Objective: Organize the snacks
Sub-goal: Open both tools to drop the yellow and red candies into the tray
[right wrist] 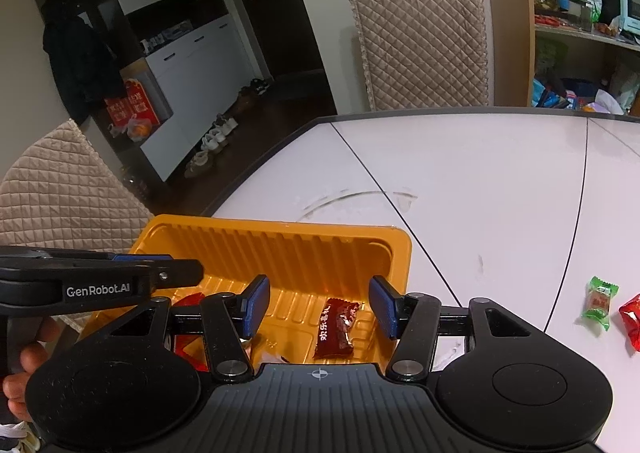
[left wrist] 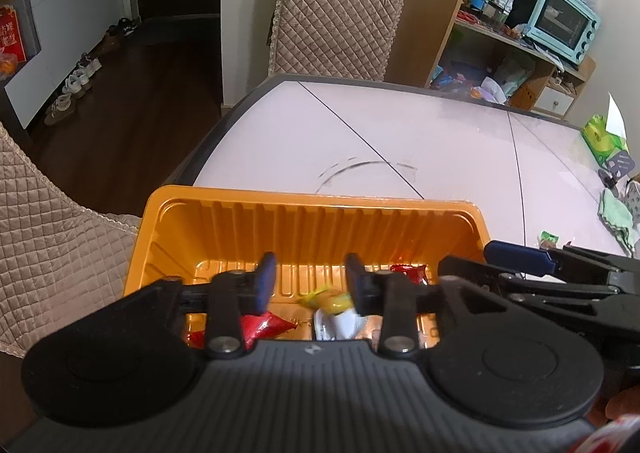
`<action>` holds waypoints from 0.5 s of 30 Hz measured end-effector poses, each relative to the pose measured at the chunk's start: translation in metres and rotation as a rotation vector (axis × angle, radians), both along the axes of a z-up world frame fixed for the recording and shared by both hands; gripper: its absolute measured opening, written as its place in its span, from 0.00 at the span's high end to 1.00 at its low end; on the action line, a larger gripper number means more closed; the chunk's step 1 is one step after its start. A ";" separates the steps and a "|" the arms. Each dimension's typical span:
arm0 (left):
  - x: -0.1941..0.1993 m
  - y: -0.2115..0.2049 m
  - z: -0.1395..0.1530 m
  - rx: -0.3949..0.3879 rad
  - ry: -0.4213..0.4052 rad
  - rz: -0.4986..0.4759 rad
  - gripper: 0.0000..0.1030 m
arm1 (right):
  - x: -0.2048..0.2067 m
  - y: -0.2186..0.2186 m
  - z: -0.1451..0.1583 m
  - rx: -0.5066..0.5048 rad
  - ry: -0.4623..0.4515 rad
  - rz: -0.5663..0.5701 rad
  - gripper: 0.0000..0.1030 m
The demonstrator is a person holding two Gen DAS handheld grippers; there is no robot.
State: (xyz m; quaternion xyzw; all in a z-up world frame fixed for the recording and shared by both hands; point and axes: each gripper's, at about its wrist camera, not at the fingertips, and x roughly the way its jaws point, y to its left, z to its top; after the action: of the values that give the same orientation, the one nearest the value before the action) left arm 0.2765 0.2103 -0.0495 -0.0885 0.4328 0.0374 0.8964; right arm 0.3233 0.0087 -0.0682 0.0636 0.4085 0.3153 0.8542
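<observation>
Two tools hang over the orange tray (left wrist: 312, 213), and their black bodies hide much of what lies in it. My left tool (left wrist: 311, 281) has its blue pads spread a little with nothing pinched between them; a yellow sweet (left wrist: 326, 299) shows just below the gap, blurred, so I cannot tell its wrapper's print. Beneath it a white wrapper (left wrist: 340, 327) is half covered by the tool's ribbed grey housing, and a glossy red wrapper (left wrist: 262, 327) is cut off by the left finger. Another red wrapper (left wrist: 408, 273) peeps out behind the right finger.

My right tool (right wrist: 318, 307) stands spread wider, pads apart and empty. A dark red sweet (right wrist: 335, 327) with white characters lies flat on the tray floor between and below the pads, touching neither. From this side, more red foil at the tray's left is mostly hidden behind the tool's arm.

The tray is thin moulded plastic, rectangular with rounded corners, ribbed along its walls and floor. It sits at the near corner of the smooth white bench (right wrist: 480, 181), which carries dark seams and a faint ring-shaped scuff. Out on the bench to the right lie a green sweet (right wrist: 599, 303) with crimped ends and a crinkled red sweet (right wrist: 631, 319), the latter cut off by the picture's edge. Quilted beige covers drape the chairs.
</observation>
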 end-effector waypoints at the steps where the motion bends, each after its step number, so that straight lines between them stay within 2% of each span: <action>1: -0.001 0.000 0.000 0.002 0.001 0.001 0.65 | 0.000 0.000 0.001 0.001 -0.001 0.002 0.46; 6: -0.012 -0.001 0.003 0.021 0.010 -0.003 0.63 | -0.008 -0.001 0.005 0.014 0.002 0.012 0.46; 12: -0.030 0.001 0.009 0.002 0.022 0.019 0.62 | -0.020 -0.006 0.011 0.020 0.002 0.021 0.46; 15: -0.041 0.000 0.015 -0.003 0.017 0.026 0.57 | -0.027 -0.011 0.015 0.032 0.007 0.020 0.45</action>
State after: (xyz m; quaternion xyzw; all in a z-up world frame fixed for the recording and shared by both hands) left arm 0.2353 0.2104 -0.0340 -0.0952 0.4392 0.0491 0.8920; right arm 0.2958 -0.0027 -0.0537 0.0743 0.4069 0.3301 0.8485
